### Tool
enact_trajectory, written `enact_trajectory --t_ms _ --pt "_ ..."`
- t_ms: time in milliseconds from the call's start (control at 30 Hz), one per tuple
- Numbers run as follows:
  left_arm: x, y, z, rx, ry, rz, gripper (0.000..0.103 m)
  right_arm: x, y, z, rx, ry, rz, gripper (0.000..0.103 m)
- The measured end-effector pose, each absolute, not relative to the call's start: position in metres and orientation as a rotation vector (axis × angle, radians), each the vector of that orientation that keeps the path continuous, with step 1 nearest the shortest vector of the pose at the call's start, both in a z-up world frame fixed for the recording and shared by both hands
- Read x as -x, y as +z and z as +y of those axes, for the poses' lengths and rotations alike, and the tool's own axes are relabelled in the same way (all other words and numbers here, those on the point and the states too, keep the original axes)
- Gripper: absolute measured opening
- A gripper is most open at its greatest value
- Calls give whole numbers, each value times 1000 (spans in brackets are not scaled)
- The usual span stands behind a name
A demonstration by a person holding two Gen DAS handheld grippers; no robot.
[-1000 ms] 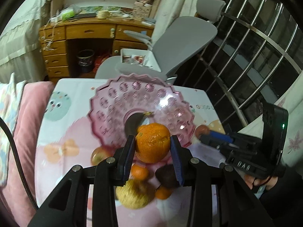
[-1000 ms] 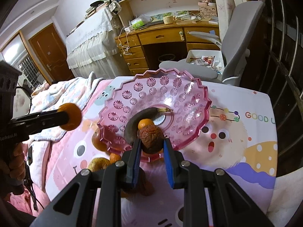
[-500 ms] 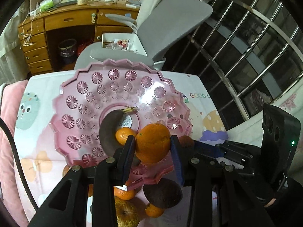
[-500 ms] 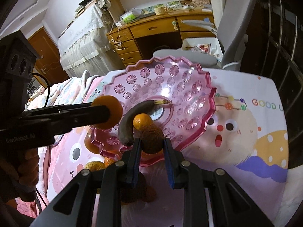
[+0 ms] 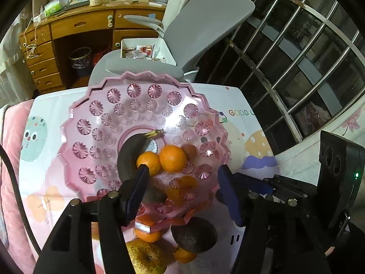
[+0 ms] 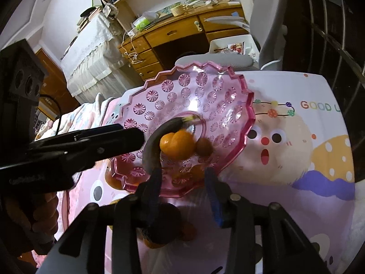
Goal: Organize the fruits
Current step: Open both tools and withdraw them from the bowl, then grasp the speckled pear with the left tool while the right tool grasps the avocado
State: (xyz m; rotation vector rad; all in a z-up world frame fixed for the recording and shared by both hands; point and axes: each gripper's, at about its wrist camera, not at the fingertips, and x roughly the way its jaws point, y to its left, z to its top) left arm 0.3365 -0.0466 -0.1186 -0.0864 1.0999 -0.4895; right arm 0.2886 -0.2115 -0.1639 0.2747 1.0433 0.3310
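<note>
Left wrist view: the left gripper (image 5: 182, 182) hangs over the near side of a pink plastic fruit plate (image 5: 95, 123) that stands on a cartoon-printed cloth (image 5: 246, 141). Its jaws are opening and nothing is pinched between them; the pads touch no fruit. In the middle of the plate lie a dark, overripe banana (image 5: 130, 150) and, touching it, two oranges side by side (image 5: 172, 157), with a small brownish fruit (image 5: 191, 150) just behind them. More fruit sits on the cloth under and beside the plate's near rim: a dark avocado (image 5: 194, 235), a yellowish pear-like fruit (image 5: 146, 258) and some small oranges (image 5: 184, 254). The right gripper (image 5: 230, 189) reaches in from the right edge. Behind the table stand a grey office chair (image 5: 205, 22) and a wooden desk (image 5: 75, 27).

Right wrist view: the right gripper (image 6: 183, 182) is poised at the plate's near rim (image 6: 246, 123), jaws opening and empty. The oranges (image 6: 176, 145) and the brownish fruit (image 6: 204, 147) rest in the plate's centre, slightly blurred, beside the banana (image 6: 150, 150). The left gripper (image 6: 127, 139) comes in from the left, held by a hand (image 6: 29, 219).
</note>
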Motion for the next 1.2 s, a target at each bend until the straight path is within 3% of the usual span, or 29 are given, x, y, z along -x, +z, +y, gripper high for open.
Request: enact_trajectory --t_ms 133,467,767,1000,1200 --pt "-328 -112 -33 100 -436 1097 69 -282 -161 -218 -296 321 1046 40" --pt "-285 -106 -6 93 -313 1151 75 -263 -164 -231 -398 319 1099 41" --pt "-246 -111 0 69 -290 1219 80 -241 -170 -231 -521 345 1181 49" --pt "-228 -125 5 38 -281 1276 82 -233 -183 -224 -635 318 1252 63" --pt "-226 -143 9 23 -282 1321 86 -232 -198 -215 -673 214 1321 66"
